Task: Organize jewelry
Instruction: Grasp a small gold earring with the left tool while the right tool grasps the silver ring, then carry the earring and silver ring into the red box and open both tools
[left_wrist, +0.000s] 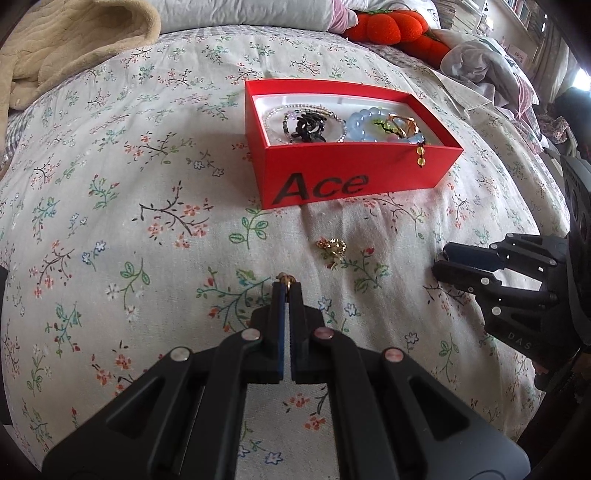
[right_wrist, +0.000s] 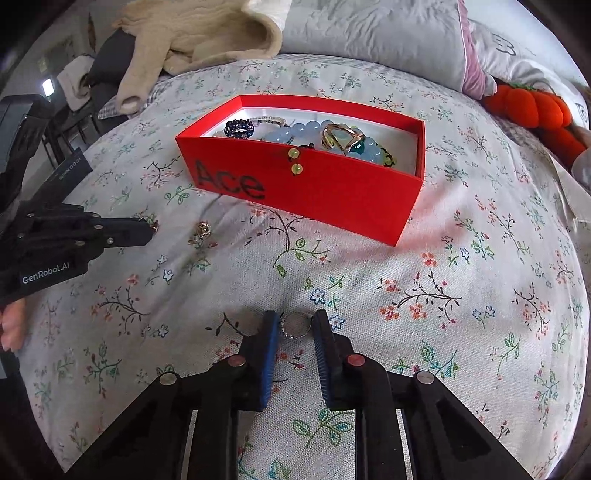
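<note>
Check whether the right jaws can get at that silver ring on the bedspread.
Probably yes: the right gripper stands open with the silver ring lying between its jaws on the bedspread, nothing blocking.

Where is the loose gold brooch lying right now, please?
Left wrist view: the brooch lies on the bedspread, before the red box, between both tongs.

Matt red card box (left_wrist: 354, 181) w/ white lining sat on soft woven floral cloth bedspread (left_wrist: 110, 221), glossy blue glass-like beads (right_wrist: 306, 131) & shiny gold metal ring (right_wrist: 341, 138) inside, grippers matt black plastic w/ ribbed blue pads (right_wrist: 267, 354).
</note>
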